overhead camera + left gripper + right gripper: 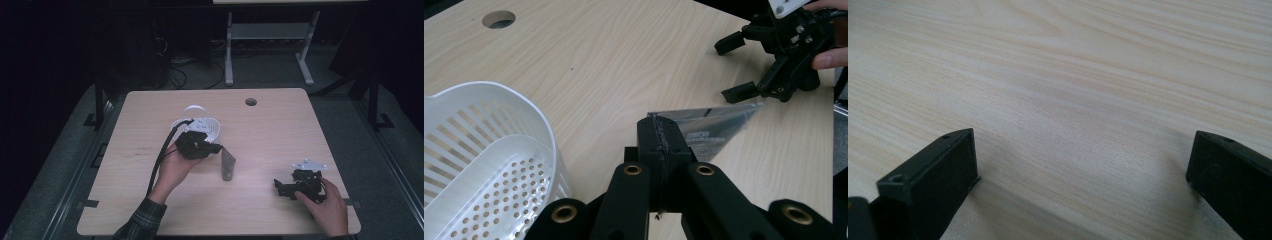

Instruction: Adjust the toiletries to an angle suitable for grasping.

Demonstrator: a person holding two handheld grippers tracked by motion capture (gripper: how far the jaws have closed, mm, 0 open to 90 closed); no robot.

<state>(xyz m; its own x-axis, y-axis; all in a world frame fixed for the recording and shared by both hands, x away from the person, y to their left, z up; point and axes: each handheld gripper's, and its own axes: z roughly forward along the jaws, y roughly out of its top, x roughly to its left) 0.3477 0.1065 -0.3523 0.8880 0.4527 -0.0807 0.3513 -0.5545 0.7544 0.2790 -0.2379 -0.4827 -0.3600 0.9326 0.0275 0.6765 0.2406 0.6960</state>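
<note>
My left gripper (216,148) is shut on the edge of a flat silver foil pouch (228,166), just right of a white slotted basket (202,125). In the left gripper view the closed jaws pinch the pouch (716,127) at its near corner, and the pouch stretches away over the table towards the right gripper (735,67). The basket (489,150) sits at the lower left there, with nothing in the part I can see. My right gripper (280,188) rests low at the table's right front, open. Its jaws stand wide apart over bare wood (1083,160).
The light wooden table (280,130) has a round cable hole (251,102) near its far edge. Behind it, on the dark floor, stand a white desk frame (270,45) and cables. A black cable (159,160) trails from the left gripper.
</note>
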